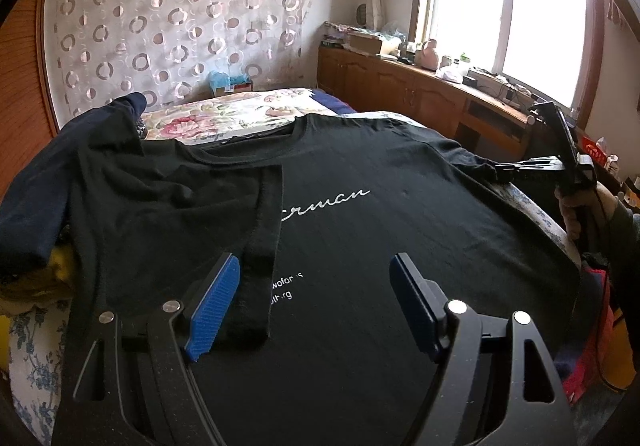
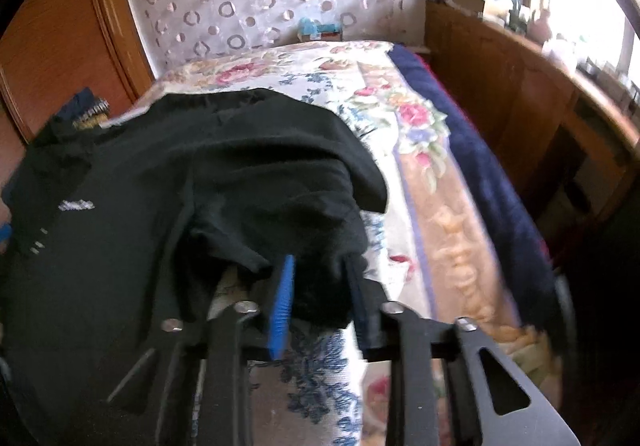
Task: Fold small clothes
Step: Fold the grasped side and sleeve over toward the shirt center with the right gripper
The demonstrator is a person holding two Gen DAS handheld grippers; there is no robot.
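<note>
Two grippers work over one black T-shirt (image 1: 400, 214) that lies front-up across a bed (image 1: 240, 114) with a floral cover.

From the left wrist view, the left gripper (image 1: 316, 298) hovers just above the shirt's lower front with its blue-padded jaws spread wide and nothing between them. The shirt's left side is already folded inward, the sleeve lying as a dark strip over the chest and hiding the start of the printing. What can be read is white cursive ending in "rman", and lower down small white type, partly covered, reading "wofor s" and ".rg". The neckline points toward the far end of the bed. At the far right edge the right gripper (image 1: 504, 168) meets the tip of the other sleeve, with a gloved hand (image 1: 576, 210) behind it. A dark blue garment (image 1: 28, 206) lies at the left over something yellow. A wooden cabinet (image 1: 400, 86) with clutter stands under a bright window (image 1: 508, 6).

From the right wrist view, which is blurred, the right gripper (image 2: 320, 298) is clamped on a bunch of the shirt's (image 2: 120, 246) sleeve fabric, which is raised off the bed (image 2: 440, 206) and drapes between and over the blue pads (image 2: 282, 310). The white printing appears only as an unreadable smear at the left.
</note>
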